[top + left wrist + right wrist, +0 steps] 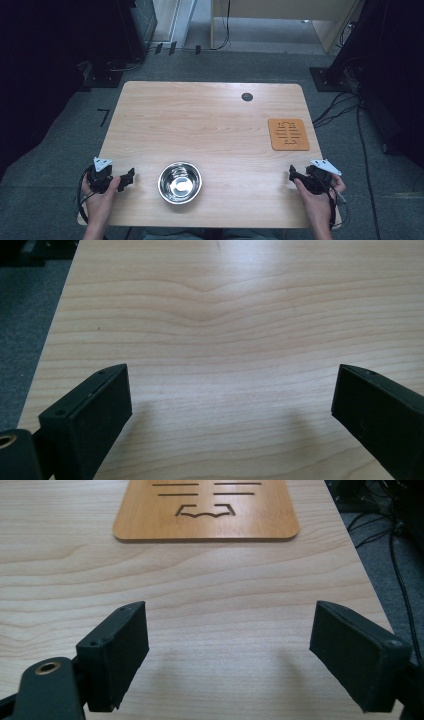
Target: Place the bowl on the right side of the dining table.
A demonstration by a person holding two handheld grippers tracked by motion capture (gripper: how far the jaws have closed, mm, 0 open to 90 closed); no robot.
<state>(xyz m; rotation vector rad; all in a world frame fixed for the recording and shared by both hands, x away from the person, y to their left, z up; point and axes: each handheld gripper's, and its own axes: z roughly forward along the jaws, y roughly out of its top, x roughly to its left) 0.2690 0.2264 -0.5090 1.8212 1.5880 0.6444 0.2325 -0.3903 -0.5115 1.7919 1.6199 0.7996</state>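
From the high view, my left gripper [126, 179] sits at the lower left of the frame, over the near edge of the wooden table [200, 125], held in my left hand [100, 192]. My right gripper [295, 176] sits at the lower right, in my right hand [317, 192], near the table's right edge. Between them, at lower centre, stands a steel bowl [180, 182], upright and empty, just beside my left gripper but not touching it, and well apart from my right one. An orange-brown mat [288, 134] with cut-out slots lies flat at the right of the frame, above my right gripper. A small dark hole [247, 97] marks the tabletop near its far edge.

In the left gripper view, my left gripper [230, 405] has its jaws spread wide, one at the lower left and one at the lower right, with bare wood grain between them. Grey floor shows at the upper left.

In the right gripper view, my right gripper [230, 645] is likewise released, jaws wide apart over bare wood. The mat [205, 522] lies at the top centre, ahead of the jaws and apart from them. Cables trail on the floor at the upper right.
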